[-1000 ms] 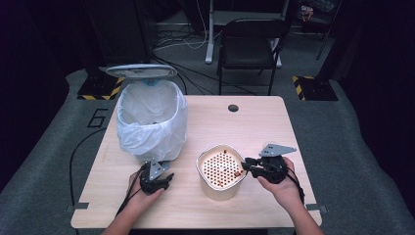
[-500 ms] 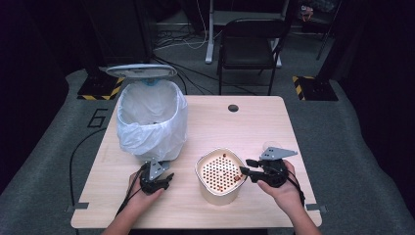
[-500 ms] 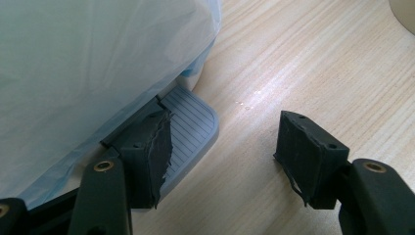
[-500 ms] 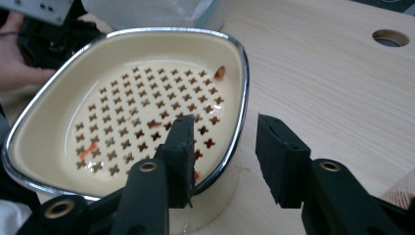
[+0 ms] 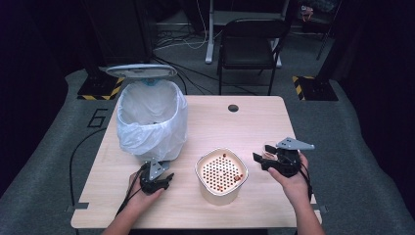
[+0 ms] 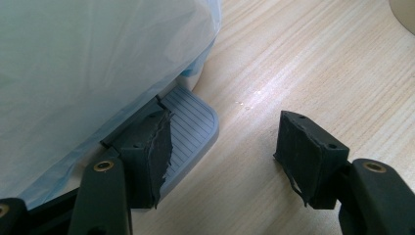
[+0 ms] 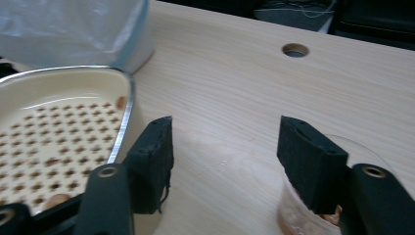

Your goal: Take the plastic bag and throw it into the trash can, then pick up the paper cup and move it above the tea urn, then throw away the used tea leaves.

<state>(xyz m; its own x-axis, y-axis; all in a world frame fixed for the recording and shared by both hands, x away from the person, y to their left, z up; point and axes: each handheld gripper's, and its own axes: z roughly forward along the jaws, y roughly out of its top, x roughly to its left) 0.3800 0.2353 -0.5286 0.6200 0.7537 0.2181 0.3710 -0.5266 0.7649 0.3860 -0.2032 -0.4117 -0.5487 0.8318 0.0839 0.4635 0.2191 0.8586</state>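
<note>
bin [image 5: 151, 120]: white-bagged, lid up, at the surface's [image 5: 254, 127] left; pedal [image 6: 188, 125] faces the left hand-held gripper
left hand-held gripper [image 5: 157, 180]: jaws apart, nothing between; one jaw over the pedal, the other over bare wood
strainer [image 5: 221, 175]: cream, perforated, mid-front, between both hands
right hand-held gripper [image 5: 268, 157]: just right of strainer, clear of its rim; jaws have just been opening, nothing gripped
cup [image 7: 313, 205]: clear, beneath right jaw

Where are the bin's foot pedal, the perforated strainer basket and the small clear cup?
foot pedal [image 6: 193, 122], left gripper view, on its ribbed grey top.
perforated strainer basket [image 5: 221, 172], high view, on its holed cream floor.
small clear cup [image 7: 301, 215], right gripper view, on its see-through wall beside the jaw.
</note>
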